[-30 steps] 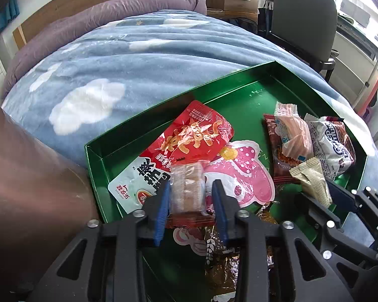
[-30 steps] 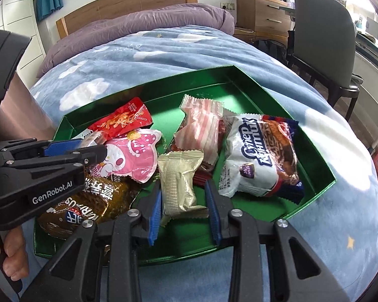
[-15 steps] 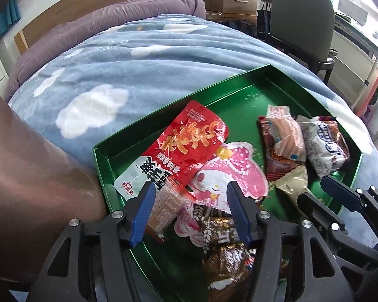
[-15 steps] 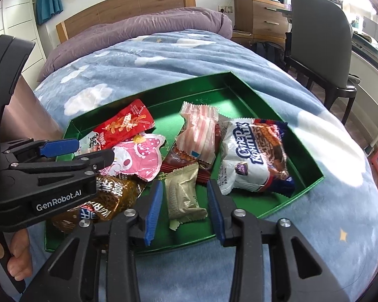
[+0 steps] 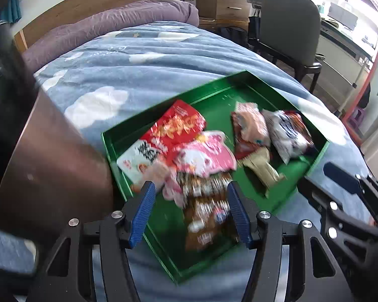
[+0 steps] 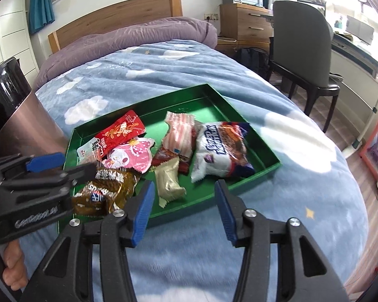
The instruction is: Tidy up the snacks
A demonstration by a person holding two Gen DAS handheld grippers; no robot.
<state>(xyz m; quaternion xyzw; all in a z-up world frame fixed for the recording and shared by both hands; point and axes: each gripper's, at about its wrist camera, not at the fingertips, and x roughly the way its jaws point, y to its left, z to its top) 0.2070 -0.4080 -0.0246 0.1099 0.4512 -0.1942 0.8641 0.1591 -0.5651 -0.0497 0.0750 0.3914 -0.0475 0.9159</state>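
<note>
Where the snacks lie: all inside the green tray (image 6: pixel 262 151) on the blue cloud blanket (image 6: pixel 163 75).
Near edge: beige packet (image 6: pixel 168 181) flat on the tray floor, beside the brown bag (image 6: pixel 105 188).
Right gripper (image 6: pixel 184 203): jaws apart and opening, nothing between them, above the blanket.
Left gripper (image 5: pixel 190 212): jaws apart, empty, over the brown bag.
Far side: red pouch (image 6: pixel 123 132), pink packet (image 6: pixel 131 154), white bag (image 6: pixel 219 151).

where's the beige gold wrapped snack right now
In the right wrist view the beige snack lies in the green tray near its front edge, between the brown packet and the white bag.
</note>
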